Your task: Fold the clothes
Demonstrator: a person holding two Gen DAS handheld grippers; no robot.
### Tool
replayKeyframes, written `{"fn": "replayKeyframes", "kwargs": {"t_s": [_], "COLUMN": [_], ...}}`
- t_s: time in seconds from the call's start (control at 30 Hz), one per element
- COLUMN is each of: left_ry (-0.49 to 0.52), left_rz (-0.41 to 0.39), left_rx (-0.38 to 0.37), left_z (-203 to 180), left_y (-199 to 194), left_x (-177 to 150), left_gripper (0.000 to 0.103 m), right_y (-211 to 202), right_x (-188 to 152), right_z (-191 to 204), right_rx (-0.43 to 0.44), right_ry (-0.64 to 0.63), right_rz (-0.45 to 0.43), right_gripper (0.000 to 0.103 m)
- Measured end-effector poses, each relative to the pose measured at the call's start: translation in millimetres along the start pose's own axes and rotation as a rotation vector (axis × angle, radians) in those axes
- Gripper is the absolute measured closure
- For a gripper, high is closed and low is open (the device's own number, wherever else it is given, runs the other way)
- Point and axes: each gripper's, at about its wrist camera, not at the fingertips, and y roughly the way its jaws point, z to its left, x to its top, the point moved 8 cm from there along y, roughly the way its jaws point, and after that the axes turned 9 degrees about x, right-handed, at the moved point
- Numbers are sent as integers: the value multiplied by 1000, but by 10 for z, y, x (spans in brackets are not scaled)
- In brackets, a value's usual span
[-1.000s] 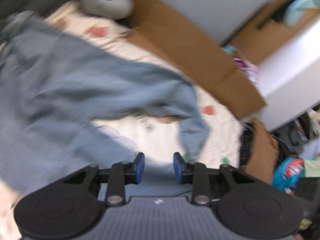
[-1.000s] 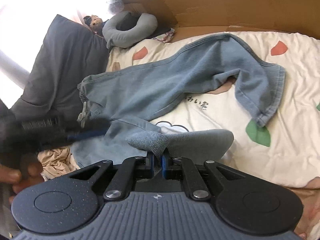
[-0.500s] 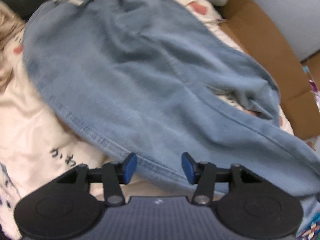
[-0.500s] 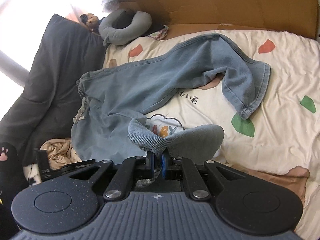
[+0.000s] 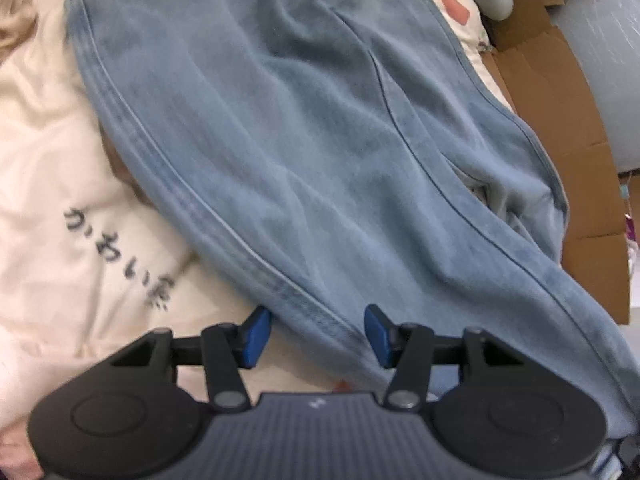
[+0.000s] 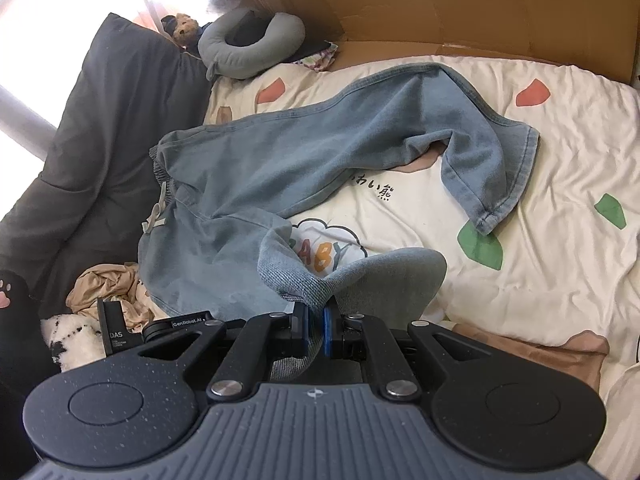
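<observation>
My bed has a cream printed blanket (image 6: 560, 160) on it, with blue jeans (image 6: 320, 140) spread across the middle, a dark grey pillow (image 6: 100, 140) at the left, a grey neck pillow (image 6: 256, 56) at the head, and a crumpled tan cloth (image 6: 108, 288) by the waistband.

Left tongs (image 5: 316, 334) (jaws apart) straddle the jeans (image 5: 320, 152) seam.

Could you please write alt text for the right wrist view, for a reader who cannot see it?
The right tongs are shut on a hem of light blue jeans, lifting it off a cream patterned duvet. The rest lies spread, its other leg bent. A dark pillow and cardboard lie beyond.
</observation>
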Motion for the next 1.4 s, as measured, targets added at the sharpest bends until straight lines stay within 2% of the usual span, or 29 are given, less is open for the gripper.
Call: {"fn": "replayKeyframes", "kwargs": {"t_s": [0.03,0.1,0.17,0.27,0.3,0.5,0.7,1.0,1.27,1.37,1.4], "left_ry": [4,3,-26,-2,14,88,99,126,140,148,148], "left_rz": [0,0,4,-23,-36,-104,-149,-171,-146,-135,-128], "left_rx": [2,8,1,9,18,37,17,6,-13,-14,-13], "left_z": [-5,6,22,6,-1,-23,-1,-142,-315,-360,-365], "left_y": [8,29,56,-19,-57,-437,-708,-720,-517,-478,-465], "left_x": [-14,-39,-50,-41,-32,80,274,413,474,468,459], "left_gripper": [50,58,76,95,96,99,99,99,98,98,98], "right_y": [0,-7,-24,-67,-82,-172,-159,139,499,546,531], "right_x": [-6,-23,-37,-49,-50,3,98,431,759,817,830], "right_z": [16,64,102,116,108,-50,-300,-625,-1017,-1150,-1197], "right_rx": [3,9,12,9,5,-37,-97,-171,-238,-263,-282], "right_ry": [-4,-17,-29,-37,-38,-23,-13,-66,-93,-96,-97], "right_rz": [4,13,19,22,22,13,19,69,84,69,59], "right_gripper": [98,98,98,98,98,98,99,99,98,93,88]}}
